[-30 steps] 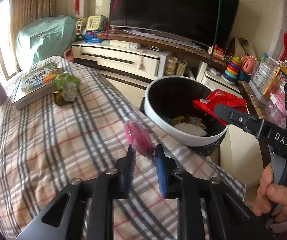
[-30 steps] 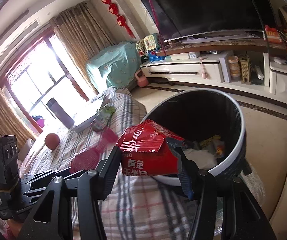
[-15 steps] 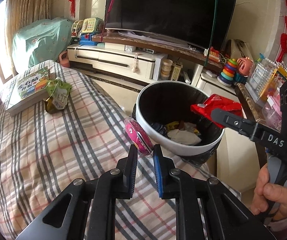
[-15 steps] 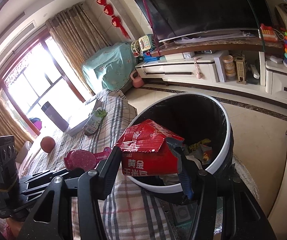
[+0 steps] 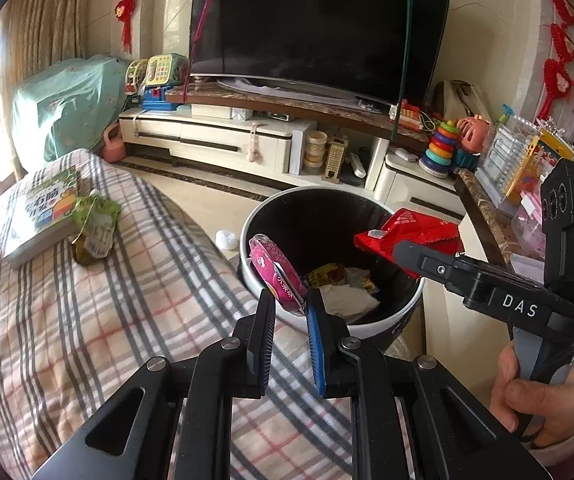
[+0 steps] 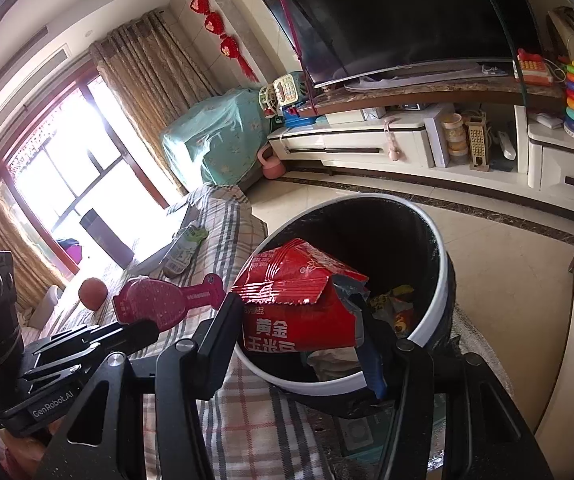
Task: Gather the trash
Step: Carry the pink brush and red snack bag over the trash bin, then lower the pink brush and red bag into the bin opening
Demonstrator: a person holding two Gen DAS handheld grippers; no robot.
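Note:
A round bin (image 5: 403,304) with a white rim and black liner stands beside the plaid-covered table; wrappers lie inside it. My left gripper (image 5: 290,304) is shut on a pink wrapper (image 5: 277,274), held over the bin's near rim. My right gripper (image 6: 297,320) is shut on a red snack bag (image 6: 299,304), held over the bin (image 6: 439,280). The red bag (image 5: 411,234) and the right gripper also show in the left wrist view. The pink wrapper (image 6: 159,300) shows at the left of the right wrist view.
A green pouch (image 5: 95,228) and a picture book (image 5: 43,212) lie on the plaid cloth (image 5: 107,340) at far left. A red ball (image 6: 93,292) sits further back. A TV stand (image 5: 247,140) with toys lines the wall. A side counter (image 5: 487,216) stands right of the bin.
My left gripper has lifted the pink wrapper off the cloth and carried it over the bin's rim. The right gripper with the red bag has stayed over the bin.

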